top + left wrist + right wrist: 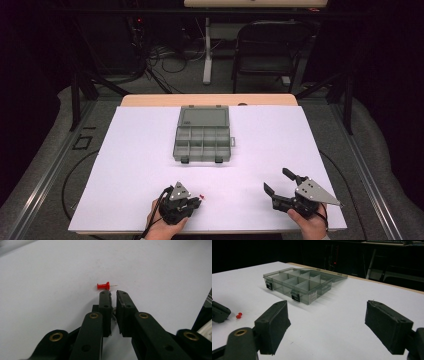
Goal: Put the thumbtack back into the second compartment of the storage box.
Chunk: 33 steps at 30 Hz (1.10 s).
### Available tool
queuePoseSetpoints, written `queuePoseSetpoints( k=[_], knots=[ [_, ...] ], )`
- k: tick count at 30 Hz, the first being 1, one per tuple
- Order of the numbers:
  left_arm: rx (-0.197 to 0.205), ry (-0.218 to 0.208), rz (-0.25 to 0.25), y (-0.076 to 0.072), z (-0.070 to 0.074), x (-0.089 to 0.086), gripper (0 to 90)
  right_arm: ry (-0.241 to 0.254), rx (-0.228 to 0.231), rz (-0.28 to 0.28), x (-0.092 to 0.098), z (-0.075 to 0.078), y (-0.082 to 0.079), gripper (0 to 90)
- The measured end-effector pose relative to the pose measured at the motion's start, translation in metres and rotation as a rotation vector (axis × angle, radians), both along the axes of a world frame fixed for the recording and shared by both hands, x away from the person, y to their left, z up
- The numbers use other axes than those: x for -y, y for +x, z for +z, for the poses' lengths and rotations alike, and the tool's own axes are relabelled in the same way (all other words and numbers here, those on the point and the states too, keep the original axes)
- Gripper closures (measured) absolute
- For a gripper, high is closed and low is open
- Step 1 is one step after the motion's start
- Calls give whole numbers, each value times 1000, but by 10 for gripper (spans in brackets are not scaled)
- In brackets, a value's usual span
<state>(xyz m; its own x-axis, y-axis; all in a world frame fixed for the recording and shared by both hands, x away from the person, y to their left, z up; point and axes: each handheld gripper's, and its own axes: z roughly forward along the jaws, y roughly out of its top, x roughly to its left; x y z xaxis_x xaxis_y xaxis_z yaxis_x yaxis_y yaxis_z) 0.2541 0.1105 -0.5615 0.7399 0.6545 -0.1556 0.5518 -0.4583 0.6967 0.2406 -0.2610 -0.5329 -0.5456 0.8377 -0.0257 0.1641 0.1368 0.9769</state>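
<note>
Lying on its side on the white bench sheet (280,145), red pushpin (104,286) resting just beyond the tips of the left claw (113,293), bare metal point aimed toward the right in the left gripper view, untouched by either pad. Standing nearly shut with nothing between the pads, left claw needing to open again before any pickup, judging by the narrow slit left between the jaws. Aiming for the waisted plastic head rather than the thin pin, lowering until the pads straddle it, closing gently, since so small, smooth and round a piece is likely to roll or skid on the slick sheet. Showing glossy hard plastic on the head, a fine steel needle, matte black blocky pads with screw heads. Waiting farther back near the bench's middle, smoky translucent compartment box (202,137), lid swung back flat, white dividers forming small cells, two dark latches on the near wall, probably the pin's destination. Holding wide open and idle near the right front edge, right claw (278,180), gripping nothing.
</note>
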Motion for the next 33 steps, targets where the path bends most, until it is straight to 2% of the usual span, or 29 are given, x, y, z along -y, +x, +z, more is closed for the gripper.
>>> queuePoseSetpoints(
  k=[15,28,33],
  knots=[
    [-27,-38,7,4,2,-5,837,1,1,0,0,0,0,187],
    [29,-136,95,12,22,-28,838,1,0,1,0,0,0,187],
    [75,-164,138,13,28,-37,838,1,1,2,0,0,0,187]
  ],
)
